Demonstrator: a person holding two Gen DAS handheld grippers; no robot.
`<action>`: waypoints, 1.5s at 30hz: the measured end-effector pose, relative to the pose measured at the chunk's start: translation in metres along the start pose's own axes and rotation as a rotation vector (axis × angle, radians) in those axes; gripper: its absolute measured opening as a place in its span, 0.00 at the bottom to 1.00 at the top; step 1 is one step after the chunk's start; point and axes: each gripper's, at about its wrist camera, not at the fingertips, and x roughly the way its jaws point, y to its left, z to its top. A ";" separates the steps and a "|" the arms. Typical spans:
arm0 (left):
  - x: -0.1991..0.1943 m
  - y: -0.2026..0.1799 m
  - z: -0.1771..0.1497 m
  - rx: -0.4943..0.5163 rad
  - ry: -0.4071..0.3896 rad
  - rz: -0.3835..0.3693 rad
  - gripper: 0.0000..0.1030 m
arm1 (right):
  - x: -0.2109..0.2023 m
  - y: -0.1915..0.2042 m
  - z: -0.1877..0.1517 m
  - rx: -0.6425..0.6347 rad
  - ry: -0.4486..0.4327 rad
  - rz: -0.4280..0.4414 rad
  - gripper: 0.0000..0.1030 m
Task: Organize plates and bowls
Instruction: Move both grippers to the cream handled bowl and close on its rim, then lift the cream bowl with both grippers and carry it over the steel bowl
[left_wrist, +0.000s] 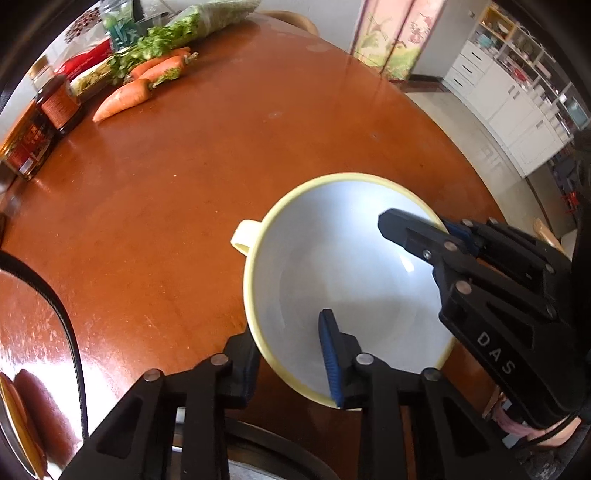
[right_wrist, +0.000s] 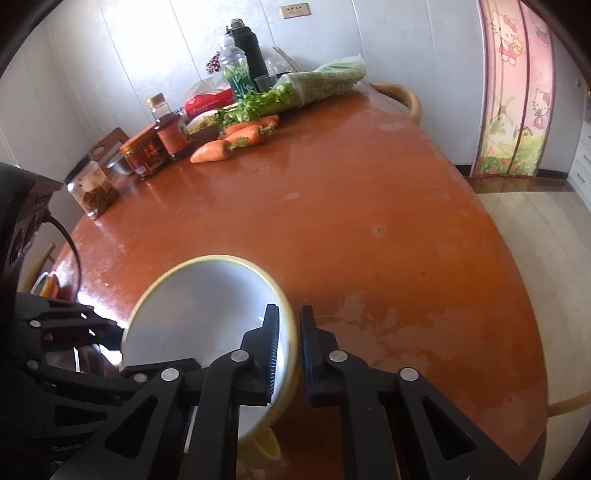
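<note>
The yellow-rimmed white ceramic bowl (left_wrist: 347, 280) sits tilted over the round red-brown wooden table (left_wrist: 192, 184), between both tools. The left gripper (left_wrist: 291, 354) clamps its near rim; the right gripper (right_wrist: 290, 347) pinches the opposite rim. Both point steeply downward.

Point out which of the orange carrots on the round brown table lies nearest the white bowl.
The lone orange carrot at the front of the bunch, tip pointing left; the other carrots lie behind it, against the greens.
</note>
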 end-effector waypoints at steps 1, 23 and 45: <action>-0.002 0.001 0.000 -0.014 -0.010 -0.001 0.23 | -0.001 0.000 0.000 0.001 0.000 -0.002 0.11; -0.139 0.044 -0.056 -0.114 -0.382 0.041 0.20 | -0.089 0.092 0.032 -0.143 -0.226 0.039 0.11; -0.173 0.093 -0.115 -0.139 -0.446 0.032 0.20 | -0.090 0.176 0.016 -0.252 -0.191 0.077 0.11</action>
